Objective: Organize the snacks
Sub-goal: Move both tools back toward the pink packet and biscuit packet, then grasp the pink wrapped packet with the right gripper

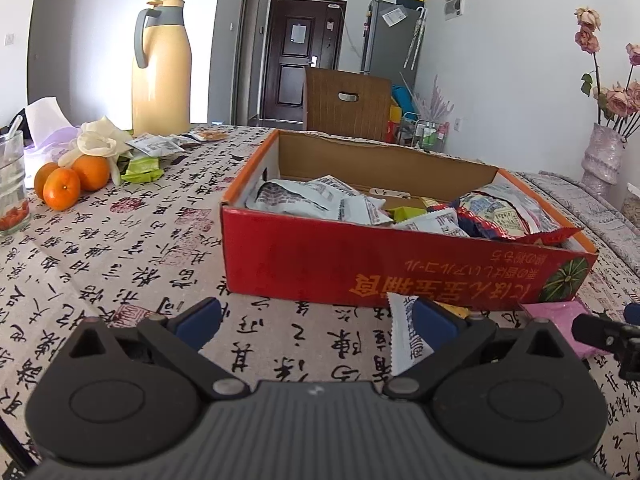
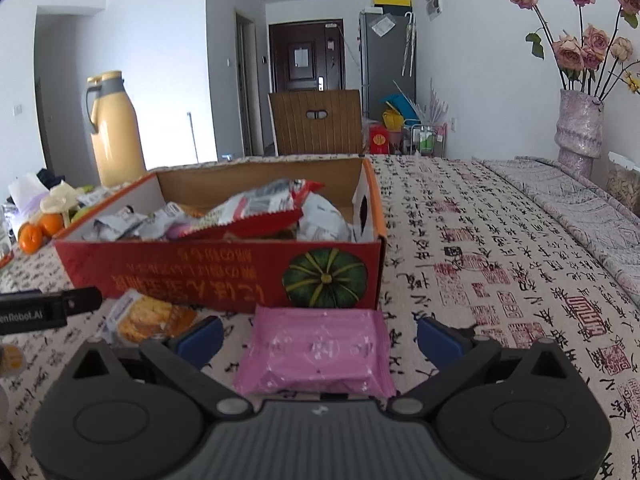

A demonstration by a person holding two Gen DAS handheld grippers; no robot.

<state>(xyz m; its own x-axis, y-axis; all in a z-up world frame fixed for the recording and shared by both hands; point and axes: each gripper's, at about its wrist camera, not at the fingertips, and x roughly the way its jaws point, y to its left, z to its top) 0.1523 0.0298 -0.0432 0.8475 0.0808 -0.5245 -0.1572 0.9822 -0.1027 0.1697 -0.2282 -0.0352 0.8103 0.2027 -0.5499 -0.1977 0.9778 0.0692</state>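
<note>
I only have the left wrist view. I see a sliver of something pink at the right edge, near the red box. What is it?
Observer: A pink snack packet, lying flat on the tablecloth between the open fingers of the right gripper, not yet gripped.
Operator: Is it touching the red box?
Observer: Its far edge lies right at the foot of the red box, below the printed pumpkin; I cannot tell if they touch.
Operator: Anything else on the table on that side?
Observer: A cracker packet lies to the left of the pink one, also in front of the box.
</note>
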